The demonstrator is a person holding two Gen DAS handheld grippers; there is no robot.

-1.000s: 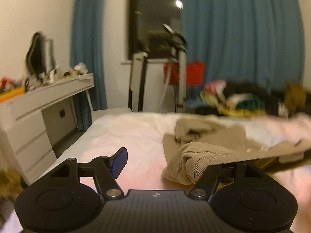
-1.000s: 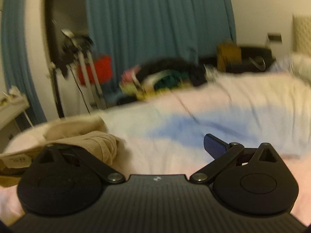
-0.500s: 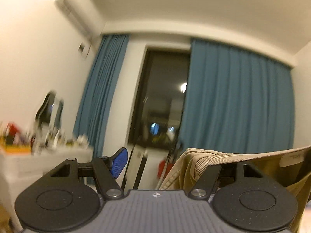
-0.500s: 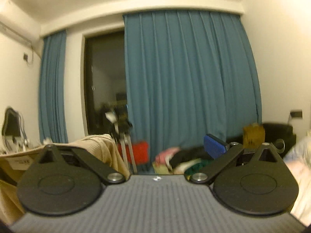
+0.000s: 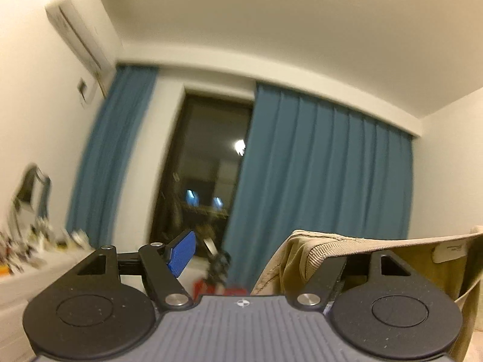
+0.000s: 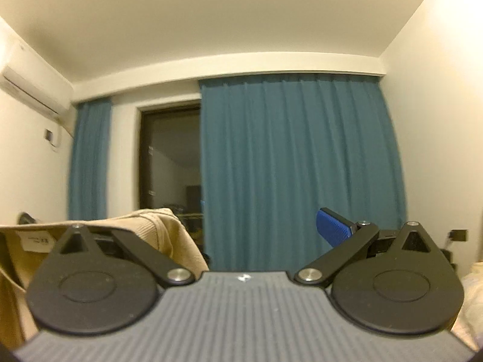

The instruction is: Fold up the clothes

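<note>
Two grippers, left and right, spread wide, each hooking one ribbed edge of soft beige trousers before pleated blue curtains.

Dim, warm yellowish indoor light; a small glare spot on the dark window — edges bowed, left side motion-blurred.
</note>
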